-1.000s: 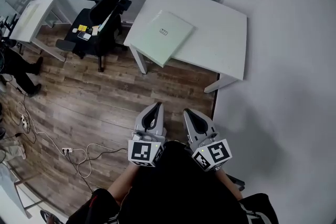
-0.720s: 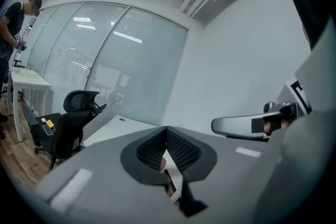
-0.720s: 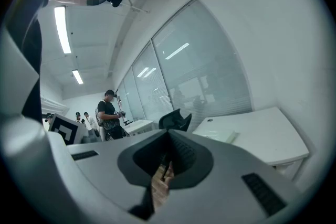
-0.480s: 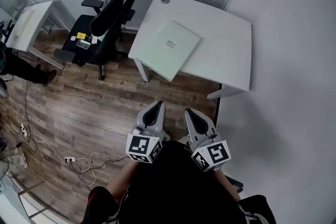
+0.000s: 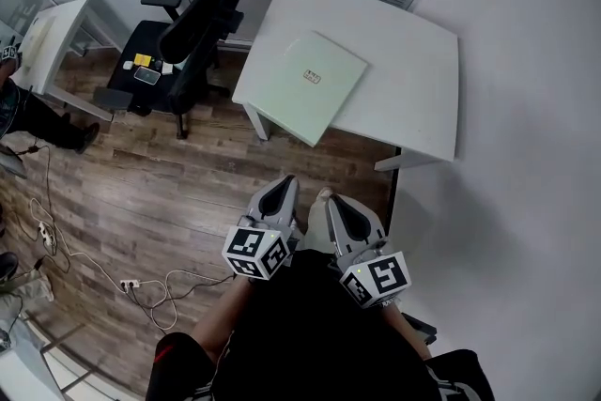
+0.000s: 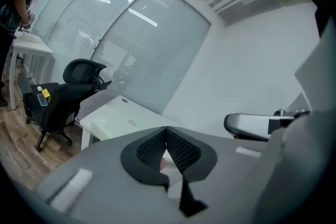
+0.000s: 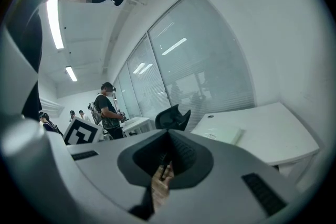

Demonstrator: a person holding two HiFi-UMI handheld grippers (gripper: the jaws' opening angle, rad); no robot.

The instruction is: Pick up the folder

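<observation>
A pale green folder (image 5: pixel 305 84) with a small label lies flat on the white desk (image 5: pixel 413 89), near its front left corner. Both grippers are held close to my body over the wooden floor, well short of the desk. My left gripper (image 5: pixel 282 188) points toward the desk with its jaws shut and nothing between them. My right gripper (image 5: pixel 336 205) sits just beside it, also shut and empty. In the left gripper view the folder (image 6: pixel 123 124) shows ahead, beyond the closed tips (image 6: pixel 166 131). The right gripper view shows the folder (image 7: pixel 223 135) to the right of its tips (image 7: pixel 169 134).
A black office chair (image 5: pixel 183 38) with small items on its seat stands left of the desk. A second white table (image 5: pixel 52 38) and a person (image 5: pixel 28 113) are at the far left. Cables and a power strip (image 5: pixel 141 282) lie on the floor. A white wall (image 5: pixel 526 155) runs along the right.
Both grippers have come a little nearer to the desk, which now sits lower and closer in the head view. The left gripper has rolled slightly. Both jaws stay shut.
</observation>
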